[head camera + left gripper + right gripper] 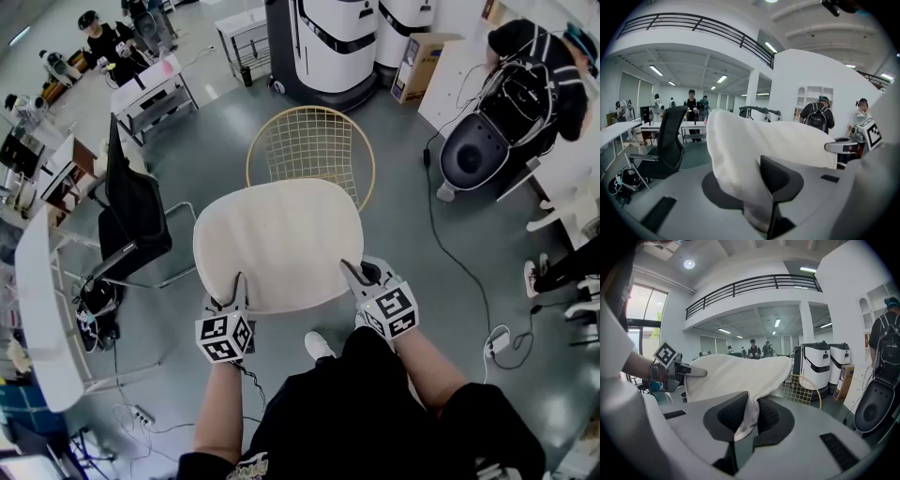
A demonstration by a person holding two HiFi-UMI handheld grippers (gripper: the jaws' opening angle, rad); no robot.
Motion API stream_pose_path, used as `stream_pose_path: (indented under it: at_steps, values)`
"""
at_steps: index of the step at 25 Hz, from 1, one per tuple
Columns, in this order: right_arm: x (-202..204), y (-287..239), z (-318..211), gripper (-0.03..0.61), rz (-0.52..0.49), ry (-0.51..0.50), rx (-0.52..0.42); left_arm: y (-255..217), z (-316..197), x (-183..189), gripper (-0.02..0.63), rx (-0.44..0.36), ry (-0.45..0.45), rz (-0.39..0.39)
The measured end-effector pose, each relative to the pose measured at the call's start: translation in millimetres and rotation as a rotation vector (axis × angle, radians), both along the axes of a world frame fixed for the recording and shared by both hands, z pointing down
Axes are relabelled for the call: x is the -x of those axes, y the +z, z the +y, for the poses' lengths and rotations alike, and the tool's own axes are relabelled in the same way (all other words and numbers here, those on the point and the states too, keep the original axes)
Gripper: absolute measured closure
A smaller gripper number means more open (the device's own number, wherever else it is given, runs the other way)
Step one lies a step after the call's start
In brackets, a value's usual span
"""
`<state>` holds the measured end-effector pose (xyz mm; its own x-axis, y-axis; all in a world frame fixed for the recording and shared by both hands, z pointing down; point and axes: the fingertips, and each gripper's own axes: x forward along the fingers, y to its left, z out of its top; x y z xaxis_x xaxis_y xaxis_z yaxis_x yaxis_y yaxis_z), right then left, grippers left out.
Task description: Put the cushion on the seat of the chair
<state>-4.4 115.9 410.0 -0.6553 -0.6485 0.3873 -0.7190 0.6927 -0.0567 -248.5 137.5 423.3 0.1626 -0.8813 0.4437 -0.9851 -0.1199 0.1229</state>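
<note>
Chair (310, 109) seat hidden beneath cushion (278, 242), one pad of left gripper (228, 295) covered by cushion fold

Cream cushion (277, 242) — gold wire-grid chair (314, 150)

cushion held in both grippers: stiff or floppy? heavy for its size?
Likely semi-stiff: pinched only at its near edge by the left gripper and right gripper, the cushion spreads out flat without obvious droop. Probably soft and compressible, since its edge squeezes thin between the right gripper's jaws. Likely light: two small edge pinches seem enough to carry it.
</note>
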Motion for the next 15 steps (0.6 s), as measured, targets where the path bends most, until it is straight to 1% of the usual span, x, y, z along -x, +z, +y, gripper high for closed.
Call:
stream_pose_path:
  at_steps: [7, 15]
  values:
    - [-5, -1, -21, 0.532, -0.002, 0.011, -0.003, -3, -24, -5, 0.491, -0.005, 0.015, -0.002]
    - [-23, 6, -74, 0.532, -0.016, 0.018, 0.01, -1, -78, -22, 0.49, 0.006, 0.02, -0.013]
